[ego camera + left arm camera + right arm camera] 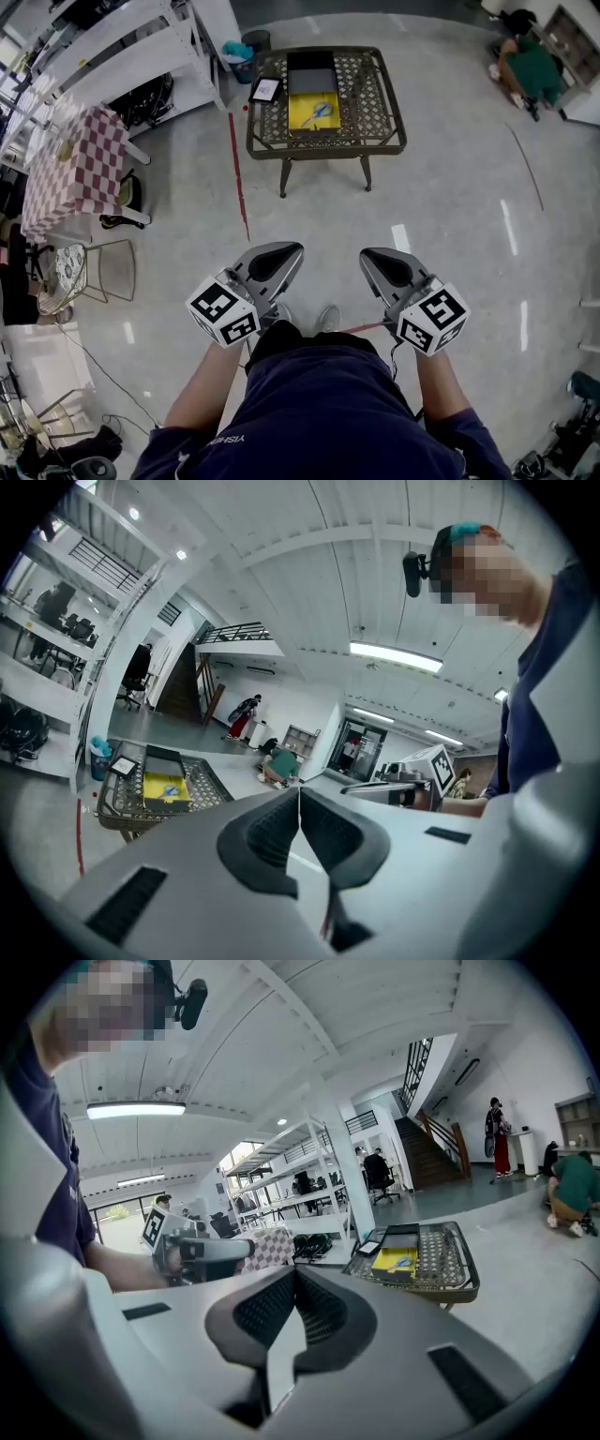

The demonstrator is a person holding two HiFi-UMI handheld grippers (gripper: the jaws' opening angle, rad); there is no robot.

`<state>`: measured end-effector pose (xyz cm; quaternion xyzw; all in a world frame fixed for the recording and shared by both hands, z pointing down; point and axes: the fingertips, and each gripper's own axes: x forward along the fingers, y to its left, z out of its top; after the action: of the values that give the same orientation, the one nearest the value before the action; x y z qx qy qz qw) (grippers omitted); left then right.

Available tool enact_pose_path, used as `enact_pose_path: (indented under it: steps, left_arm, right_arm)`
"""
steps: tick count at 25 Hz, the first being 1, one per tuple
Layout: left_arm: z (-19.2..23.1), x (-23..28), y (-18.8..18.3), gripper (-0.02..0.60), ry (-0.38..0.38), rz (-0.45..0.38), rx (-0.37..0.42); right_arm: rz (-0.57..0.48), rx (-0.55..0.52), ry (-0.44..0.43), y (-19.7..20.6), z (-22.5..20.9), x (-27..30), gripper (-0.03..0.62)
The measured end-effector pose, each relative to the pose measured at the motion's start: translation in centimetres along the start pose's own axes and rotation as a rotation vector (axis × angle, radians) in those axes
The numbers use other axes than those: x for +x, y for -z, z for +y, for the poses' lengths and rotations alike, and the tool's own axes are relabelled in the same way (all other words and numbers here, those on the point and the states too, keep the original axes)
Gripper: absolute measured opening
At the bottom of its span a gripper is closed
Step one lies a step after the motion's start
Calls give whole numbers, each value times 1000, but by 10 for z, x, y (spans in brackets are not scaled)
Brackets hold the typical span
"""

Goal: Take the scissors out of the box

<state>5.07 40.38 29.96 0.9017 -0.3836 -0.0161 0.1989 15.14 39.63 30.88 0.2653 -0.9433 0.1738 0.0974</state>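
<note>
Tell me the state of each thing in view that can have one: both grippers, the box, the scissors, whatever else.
left gripper, shut, empty, well short of the mesh table.
right gripper, shut, empty, also short of the table.
yellow box, open, standing on the mesh table.
scissors, lying inside the yellow box, untouched.
black tray, lying flat right behind the yellow box; whether it is the lid is unclear.

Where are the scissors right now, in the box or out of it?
In: the scissors lie inside the yellow box on the lattice table.
</note>
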Motion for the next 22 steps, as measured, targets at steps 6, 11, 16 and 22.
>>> enact_pose_path:
  steps: [6,11,16,22]
  left_arm:
    - [7,16,-3,25,-14,2,-9]
    - [27,20,-3,25,-25,2,-12]
    - [59,25,-7,25,-19,8,-26]
    - [107,38,-23,25,10,18,-30]
  right_arm:
    - [8,7,2,-5,-23,1,17]
    - [19,12,-4,-5,-33,19,18]
    - [31,16,6,-7,-44,46,17]
    - [40,37,28,-19,-63,95,17]
